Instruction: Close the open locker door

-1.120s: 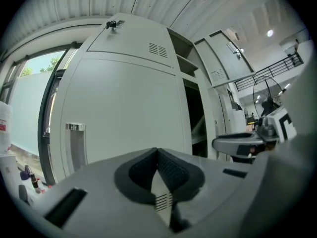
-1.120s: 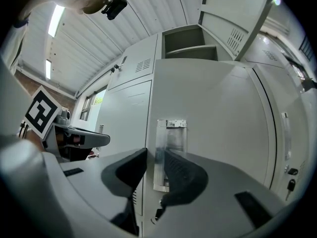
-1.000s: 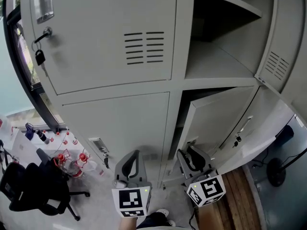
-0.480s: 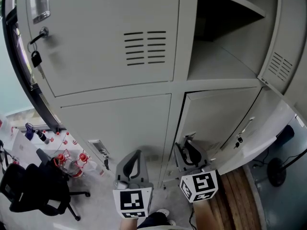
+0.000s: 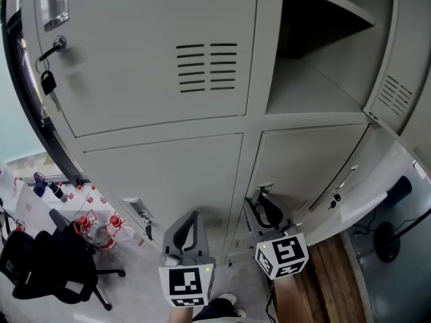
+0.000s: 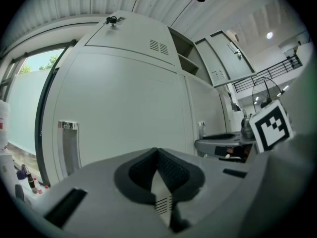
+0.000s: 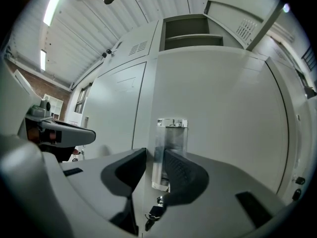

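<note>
Down at the lower right locker door (image 5: 310, 160), my right tool (image 5: 259, 197) stands part-open with the chrome handle (image 7: 171, 148) between its jaws, my left tool (image 5: 190, 219) closed and empty.

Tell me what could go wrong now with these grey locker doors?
1. The right gripper, its jaws just opening, has the shiny metal handle of the lower right grey locker door between them; pulling back could snag it and swing that door open.
2. The small keys hanging below the handle might catch.
3. The upper right grey door stands open above and could get bumped.
</note>
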Available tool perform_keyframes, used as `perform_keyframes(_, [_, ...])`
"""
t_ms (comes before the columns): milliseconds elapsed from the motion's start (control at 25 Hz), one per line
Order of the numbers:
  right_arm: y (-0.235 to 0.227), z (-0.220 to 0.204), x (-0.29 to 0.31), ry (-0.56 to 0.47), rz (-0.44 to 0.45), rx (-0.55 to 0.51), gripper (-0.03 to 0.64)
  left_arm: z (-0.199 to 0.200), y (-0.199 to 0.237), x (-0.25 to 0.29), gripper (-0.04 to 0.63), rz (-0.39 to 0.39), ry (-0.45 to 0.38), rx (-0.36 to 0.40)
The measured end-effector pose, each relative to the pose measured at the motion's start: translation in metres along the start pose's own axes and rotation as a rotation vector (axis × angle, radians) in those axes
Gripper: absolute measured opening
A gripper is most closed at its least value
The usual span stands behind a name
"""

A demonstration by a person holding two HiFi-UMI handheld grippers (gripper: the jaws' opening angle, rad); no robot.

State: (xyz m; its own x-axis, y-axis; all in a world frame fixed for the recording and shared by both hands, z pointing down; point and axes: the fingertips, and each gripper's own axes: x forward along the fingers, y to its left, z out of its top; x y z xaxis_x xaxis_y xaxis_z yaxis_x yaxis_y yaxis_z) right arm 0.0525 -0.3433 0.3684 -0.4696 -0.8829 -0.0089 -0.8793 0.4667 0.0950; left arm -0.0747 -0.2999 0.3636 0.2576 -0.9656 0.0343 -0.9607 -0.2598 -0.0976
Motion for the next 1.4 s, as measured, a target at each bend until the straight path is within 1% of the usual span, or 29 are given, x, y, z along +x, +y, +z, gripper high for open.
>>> perform_keyframes(240, [-0.003,-0.001,0.003,0.008,0.013,0.008,0.133,0.0,0.001,0.001,0.002,0.01,0.01,-0.03])
perform_keyframes(400, [-0.004,-0.001,0.003,0.006,0.023,0.012,0.141,-0.002,0.004,0.002,0.002,0.013,-0.001,-0.004])
perform_keyframes(640, [-0.006,-0.004,0.003,0.006,0.028,0.029,0.141,-0.004,0.002,0.004,0.002,0.012,0.009,-0.013])
perform_keyframes(800, [-0.01,-0.014,-0.001,0.039,0.009,0.005,0.13,-0.004,-0.001,0.005,0.002,-0.004,0.01,-0.011])
perform_keyframes(920, [-0.011,-0.018,-0.003,0.048,0.001,0.008,0.13,-0.004,-0.003,0.006,0.002,-0.006,0.011,-0.012])
perform_keyframes(1120, [-0.015,-0.015,-0.01,0.048,-0.005,0.005,0.13,0.004,-0.013,0.008,0.002,-0.031,-0.006,-0.009])
perform_keyframes(1240, [-0.022,-0.009,-0.021,0.031,-0.027,0.005,0.13,0.009,-0.021,0.01,0.002,-0.047,-0.013,-0.005])
perform_keyframes(1320, [-0.03,-0.003,-0.031,0.013,-0.051,-0.001,0.141,0.013,-0.027,0.011,0.002,-0.06,-0.021,-0.004])
perform_keyframes(1400, [-0.04,0.003,-0.044,-0.004,-0.087,-0.01,0.17,0.021,-0.038,0.012,0.002,-0.088,-0.033,-0.013])
